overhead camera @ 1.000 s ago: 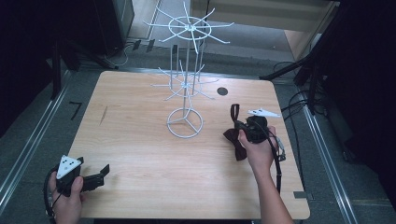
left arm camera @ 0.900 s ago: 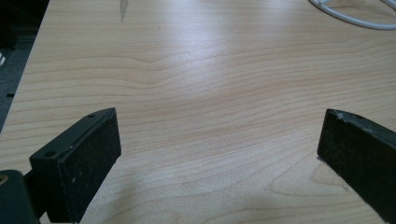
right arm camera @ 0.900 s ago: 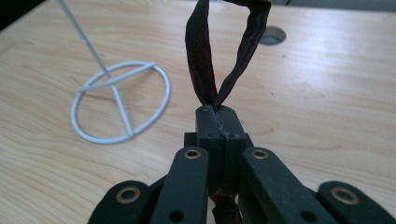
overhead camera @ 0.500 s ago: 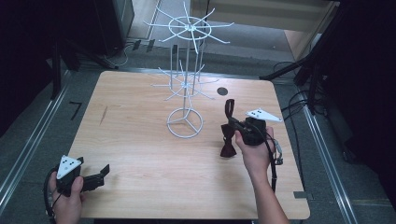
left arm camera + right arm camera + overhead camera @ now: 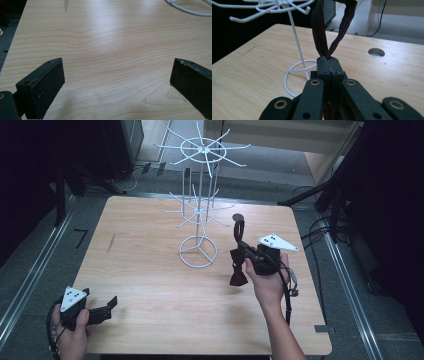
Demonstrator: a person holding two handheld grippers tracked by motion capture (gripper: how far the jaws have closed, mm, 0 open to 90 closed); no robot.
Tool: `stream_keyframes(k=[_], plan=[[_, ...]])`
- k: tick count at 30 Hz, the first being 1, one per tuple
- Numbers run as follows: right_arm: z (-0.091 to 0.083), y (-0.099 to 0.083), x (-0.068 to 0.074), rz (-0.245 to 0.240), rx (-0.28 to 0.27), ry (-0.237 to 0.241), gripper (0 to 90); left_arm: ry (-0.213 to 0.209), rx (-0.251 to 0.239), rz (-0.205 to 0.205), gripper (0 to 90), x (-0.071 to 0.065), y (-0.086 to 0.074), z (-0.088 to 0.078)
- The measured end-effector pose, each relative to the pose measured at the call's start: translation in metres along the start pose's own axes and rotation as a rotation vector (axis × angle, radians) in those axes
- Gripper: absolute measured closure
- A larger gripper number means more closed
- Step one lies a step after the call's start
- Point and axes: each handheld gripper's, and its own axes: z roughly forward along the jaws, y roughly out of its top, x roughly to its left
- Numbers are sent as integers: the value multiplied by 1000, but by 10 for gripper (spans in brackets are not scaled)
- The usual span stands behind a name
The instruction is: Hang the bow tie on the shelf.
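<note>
A dark red bow tie (image 5: 238,270) hangs from my right gripper (image 5: 243,245), which is shut on its strap. The strap loop (image 5: 332,27) stands up above the closed jaws in the right gripper view, and the bow dangles below the hand over the table. A white wire display stand (image 5: 200,202) with hooked arms rises just left of that gripper, its ring base (image 5: 198,252) on the table. My left gripper (image 5: 100,310) rests at the table's front left corner, open, with bare wood between its fingers (image 5: 47,85).
The wooden table (image 5: 150,285) has a round cable hole (image 5: 238,217) near its back right. Dark equipment, cables and metal rails surround the table on the floor. The stand's base ring (image 5: 190,10) shows at the top right of the left gripper view.
My right gripper has lifted the bow tie off the table and moved it left, toward the stand; the bow now hangs free. The left gripper has stayed still.
</note>
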Motion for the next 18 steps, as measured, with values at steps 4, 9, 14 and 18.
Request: stream_keyframes(k=[4, 9, 14, 18], plan=[[0, 2, 5, -4, -7, 7, 900, 0, 0, 4, 1, 0, 0, 0], [2, 4, 11, -13, -14, 21, 900, -2, -5, 4, 1, 0, 0, -1], [8, 5, 15, -23, -13, 26, 900, -6, -11, 3, 1, 0, 0, -1], [12, 5, 19, -25, -12, 31, 900, -7, -27, 0, 1, 1, -1, -2]])
